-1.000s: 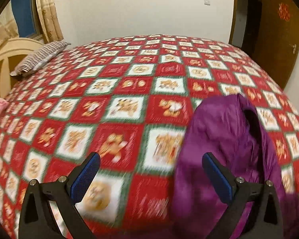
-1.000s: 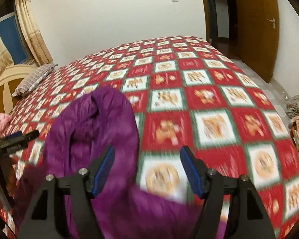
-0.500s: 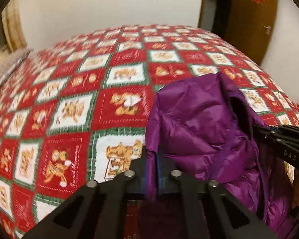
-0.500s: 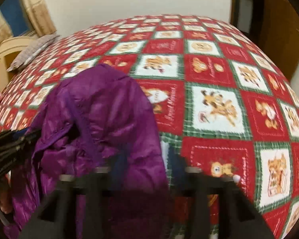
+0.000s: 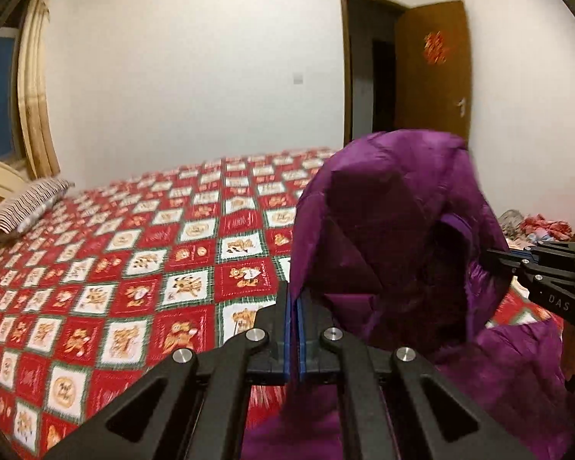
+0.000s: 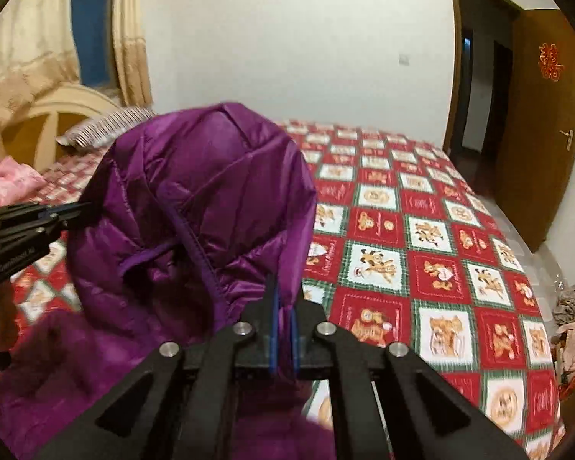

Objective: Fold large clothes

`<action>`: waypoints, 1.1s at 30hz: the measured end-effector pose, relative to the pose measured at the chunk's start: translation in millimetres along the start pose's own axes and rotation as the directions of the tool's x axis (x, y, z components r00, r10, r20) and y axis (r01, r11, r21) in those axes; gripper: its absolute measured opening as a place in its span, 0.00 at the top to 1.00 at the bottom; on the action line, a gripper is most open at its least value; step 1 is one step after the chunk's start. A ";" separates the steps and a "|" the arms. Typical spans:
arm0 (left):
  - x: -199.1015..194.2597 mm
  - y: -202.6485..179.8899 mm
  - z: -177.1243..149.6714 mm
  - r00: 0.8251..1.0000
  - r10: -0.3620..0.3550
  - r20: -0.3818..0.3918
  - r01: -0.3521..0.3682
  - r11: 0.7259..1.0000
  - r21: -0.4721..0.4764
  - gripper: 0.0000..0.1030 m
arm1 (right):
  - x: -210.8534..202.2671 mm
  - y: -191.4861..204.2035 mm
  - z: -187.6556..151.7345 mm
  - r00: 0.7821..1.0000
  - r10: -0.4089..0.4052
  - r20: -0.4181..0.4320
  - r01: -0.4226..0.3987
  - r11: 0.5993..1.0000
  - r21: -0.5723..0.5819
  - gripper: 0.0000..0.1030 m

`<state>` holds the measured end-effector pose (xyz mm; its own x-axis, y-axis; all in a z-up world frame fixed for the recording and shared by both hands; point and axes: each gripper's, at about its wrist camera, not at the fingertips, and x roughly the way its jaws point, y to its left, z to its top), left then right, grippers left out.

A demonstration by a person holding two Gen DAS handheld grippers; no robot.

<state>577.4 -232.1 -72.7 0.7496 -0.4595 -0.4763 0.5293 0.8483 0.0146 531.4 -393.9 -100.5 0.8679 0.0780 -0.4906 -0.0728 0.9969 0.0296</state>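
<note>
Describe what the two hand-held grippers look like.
Both the left hand-held gripper and the right hand-held gripper are matte black, with angular cut-out linkage arms, silver round pins and blue finger pads. White lettering marks their sides. No cables or sleeves show.

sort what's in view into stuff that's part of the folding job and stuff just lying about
Part of the job:
- purple jacket
- left gripper, shut on the jacket
- right gripper, shut on the jacket
- bed cover, the surface under it

Just lying about:
- striped pillow
- pink cloth
- clothes pile beside the bed
</note>
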 end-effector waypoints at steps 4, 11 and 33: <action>-56.8 -13.2 -33.8 0.998 -0.025 0.055 0.024 1.000 0.010 0.98 | -42.3 13.3 -30.0 1.000 0.015 0.022 -0.015 1.000 0.019 0.94; -104.6 -48.9 -114.2 0.999 -0.053 -0.008 0.053 0.994 0.093 0.98 | -77.5 33.9 -100.1 0.998 0.031 -0.054 -0.031 0.999 0.008 0.94; -75.9 -36.8 -65.4 0.979 0.179 -0.095 -0.185 0.981 -0.063 0.05 | -96.9 34.1 -85.1 0.990 0.018 -0.141 0.010 0.980 0.197 0.35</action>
<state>475.0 -211.3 -94.7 0.7908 -0.2735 -0.5475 0.3553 0.9336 0.0468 403.0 -368.2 -126.1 0.7887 0.0942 -0.6075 0.0337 0.9801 0.1956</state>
